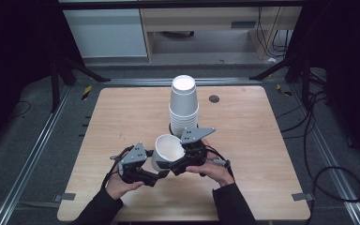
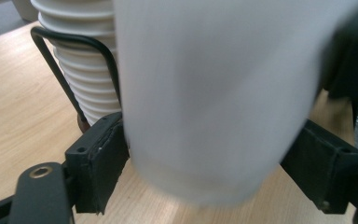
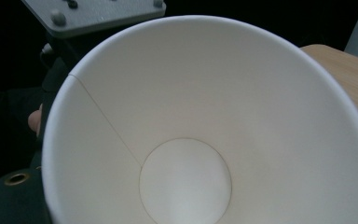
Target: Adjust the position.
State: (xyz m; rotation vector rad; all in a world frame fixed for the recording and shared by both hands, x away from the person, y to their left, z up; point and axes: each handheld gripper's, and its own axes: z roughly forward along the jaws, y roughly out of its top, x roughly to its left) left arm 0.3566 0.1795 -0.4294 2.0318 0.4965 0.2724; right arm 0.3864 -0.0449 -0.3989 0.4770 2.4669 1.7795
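Note:
A single white paper cup (image 1: 168, 149) hangs tilted above the table's front middle, its mouth turned up and to the right. My left gripper (image 1: 158, 175) stands open around the cup's (image 2: 214, 93) lower part, a black pad on each side of it. My right gripper (image 1: 172, 166) comes in from the right and is shut on the cup by its rim. In the right gripper view I look straight into the empty cup (image 3: 186, 116), which hides the jaws. Behind it shows the left gripper's grey plate (image 3: 98, 14).
A tall stack of white paper cups (image 1: 183, 105) stands upside down just behind the grippers; it is close by (image 2: 81, 70) with a black wire loop (image 2: 65, 60) in front of it. The wooden table (image 1: 122, 112) has a small dark grommet (image 1: 214, 99). Cables (image 1: 328, 178) lie on the floor at right.

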